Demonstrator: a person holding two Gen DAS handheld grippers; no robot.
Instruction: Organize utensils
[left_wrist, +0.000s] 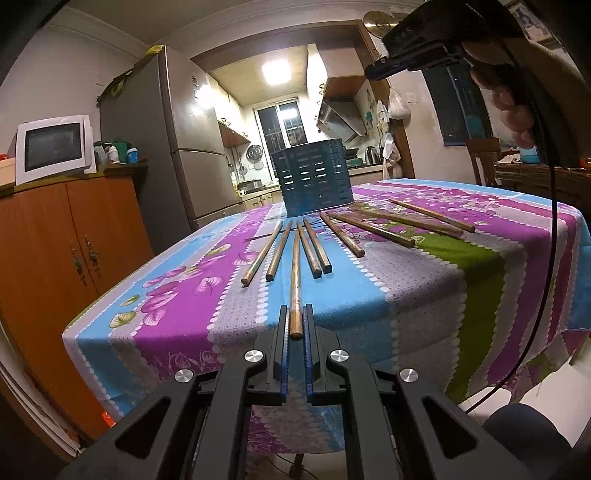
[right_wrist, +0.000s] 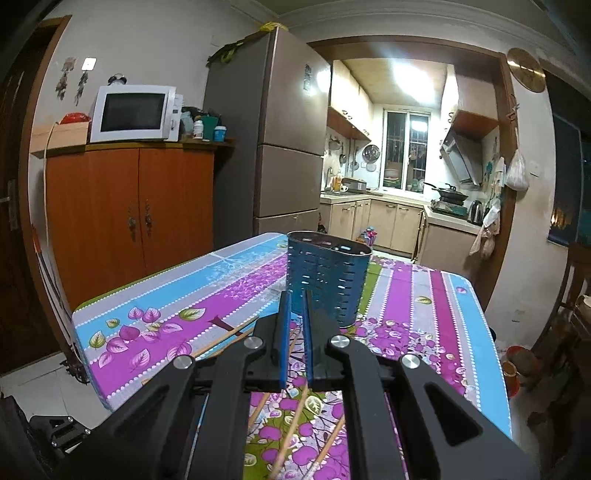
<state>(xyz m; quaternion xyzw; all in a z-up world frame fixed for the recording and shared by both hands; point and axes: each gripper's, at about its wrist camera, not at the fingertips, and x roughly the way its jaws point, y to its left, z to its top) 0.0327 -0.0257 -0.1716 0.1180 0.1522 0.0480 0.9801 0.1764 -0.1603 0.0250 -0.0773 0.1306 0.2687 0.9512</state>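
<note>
Left wrist view: the left gripper (left_wrist: 295, 325) has its jaws closed on the near end of one chopstick (left_wrist: 295, 273), whose long axis runs straight ahead toward 12 o'clock, in line with the fingers. The far tip points at the blue slotted utensil holder (left_wrist: 314, 177), which stands upright on the striped floral tablecloth (left_wrist: 480, 280) at 12 o'clock, beyond the fan of loose chopsticks. Four of these lie just beside the held stick, at about 11 and 1 o'clock (left_wrist: 312, 247); four more spread toward 2 o'clock (left_wrist: 373, 229). All lie flat on the cloth.

Right wrist view: the right gripper (right_wrist: 294, 332) holds nothing; its jaws stand slightly apart with only the cloth and stray chopsticks (right_wrist: 291, 432) visible between and below them. The utensil holder (right_wrist: 328, 280) sits at 12 to 1 o'clock, near its fingertips. In the left view this gripper hangs high at 2 o'clock, above the table.

Judgement: the left gripper carries the load; the coming move likely requires raising the stick and tipping its axis from horizontal toward vertical to enter the holder's open top.
</note>
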